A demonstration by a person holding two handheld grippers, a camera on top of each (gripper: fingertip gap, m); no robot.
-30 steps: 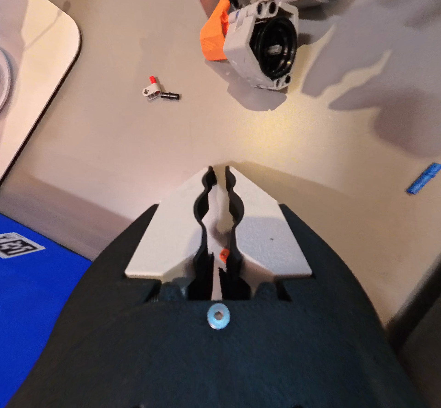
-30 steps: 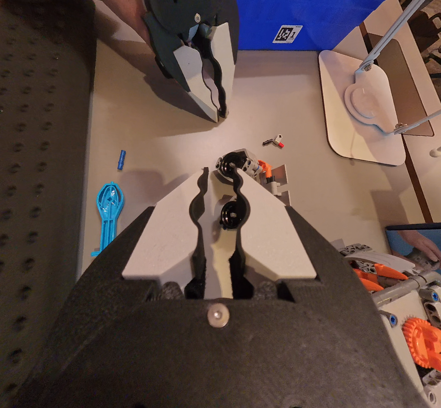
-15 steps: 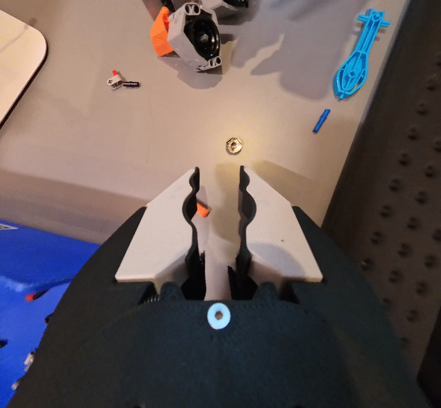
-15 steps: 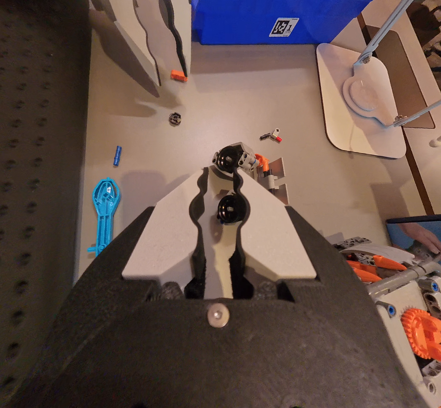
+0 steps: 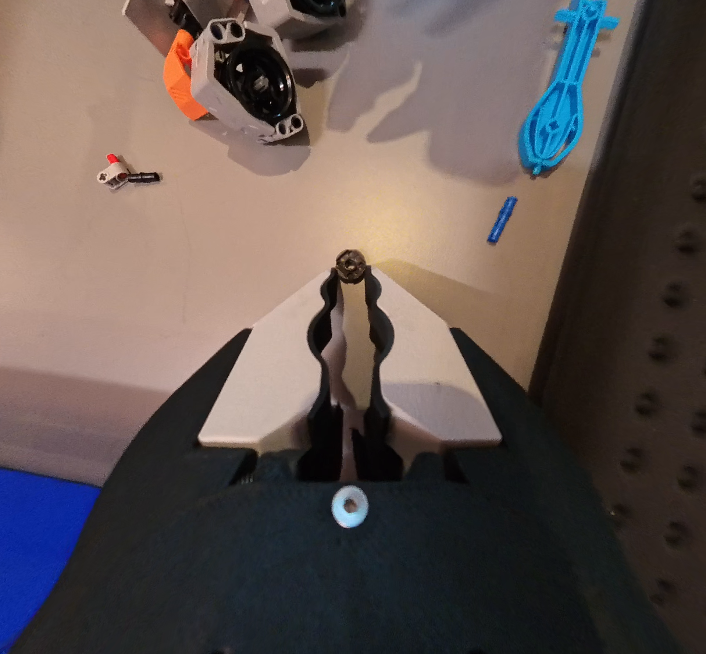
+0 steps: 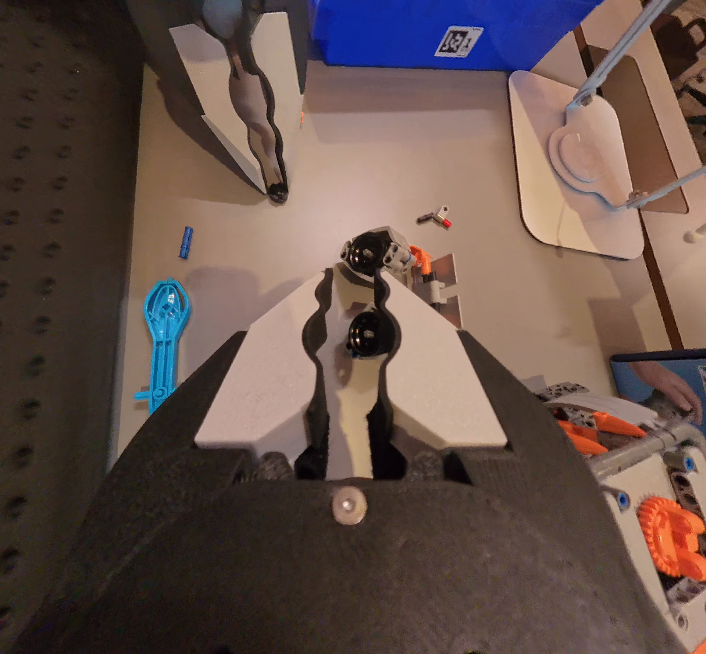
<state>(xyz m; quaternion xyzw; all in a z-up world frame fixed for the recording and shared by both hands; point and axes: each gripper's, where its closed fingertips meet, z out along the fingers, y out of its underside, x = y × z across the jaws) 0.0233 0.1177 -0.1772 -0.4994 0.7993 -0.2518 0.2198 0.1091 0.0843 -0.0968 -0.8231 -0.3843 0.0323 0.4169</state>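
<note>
Your left gripper [image 5: 350, 272] is pinching a small dark round piece [image 5: 350, 265] right at its fingertips, down at the tabletop [image 5: 229, 253]; the right wrist view is showing the same piece [image 6: 277, 191] caught at the tips of that gripper [image 6: 276, 186], and whether it is resting on the surface or lifted just off it cannot be told. Your right gripper [image 6: 353, 272] is hanging above the table with its jaws spread a little and nothing between them. Directly under it a grey motor block with two black round faces [image 6: 368, 253] is lying on the table, with an orange part and a grey plate attached on its right side; in the left wrist view the same block [image 5: 244, 77] is sitting at the far side, well apart from the pinched piece. You are also seeing a short blue pin [image 5: 501, 219] lying to the right of the left gripper and a light blue paddle-shaped tool [image 5: 557, 100] farther off, close to the dark perforated mat [image 5: 649, 291]. A small grey, red and black connector [image 5: 122, 176] is lying to the far left. A blue bin [image 6: 458, 5] is standing at the far edge in the right wrist view, just beside the left gripper.
</note>
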